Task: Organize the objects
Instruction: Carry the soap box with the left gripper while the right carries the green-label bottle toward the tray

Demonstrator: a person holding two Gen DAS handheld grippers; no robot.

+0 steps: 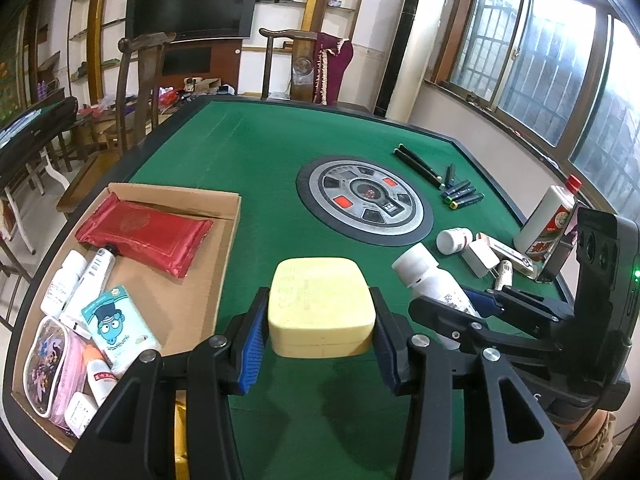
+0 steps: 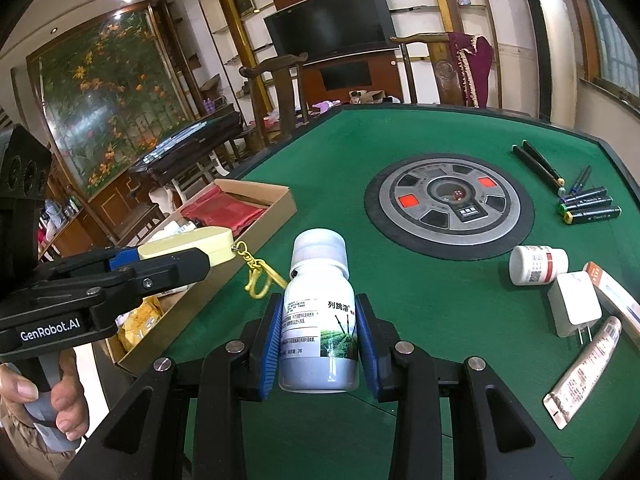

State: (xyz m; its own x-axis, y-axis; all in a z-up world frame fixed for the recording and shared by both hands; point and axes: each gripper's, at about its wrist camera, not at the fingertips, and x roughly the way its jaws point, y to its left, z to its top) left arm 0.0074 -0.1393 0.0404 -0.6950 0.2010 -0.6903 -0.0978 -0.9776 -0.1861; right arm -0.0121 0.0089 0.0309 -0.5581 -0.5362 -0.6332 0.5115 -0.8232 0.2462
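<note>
1. Left gripper (image 1: 320, 316) clamped on a pale yellow case (image 1: 320, 304): square, rounded corners, lid seam around the side, yellow clasp chain (image 2: 260, 276) hanging off one end. Held off the felt by the table's (image 1: 260, 152) left edge, beside the cardboard box (image 1: 192, 300).
2. Right gripper (image 2: 318, 344) clamped on a white bottle (image 2: 318, 320): ribbed white cap, printed label with green photo. Held upright above the table's near edge.
3. Box sits at the near-left corner, holding a red pouch (image 1: 148, 234) and small packs.
</note>
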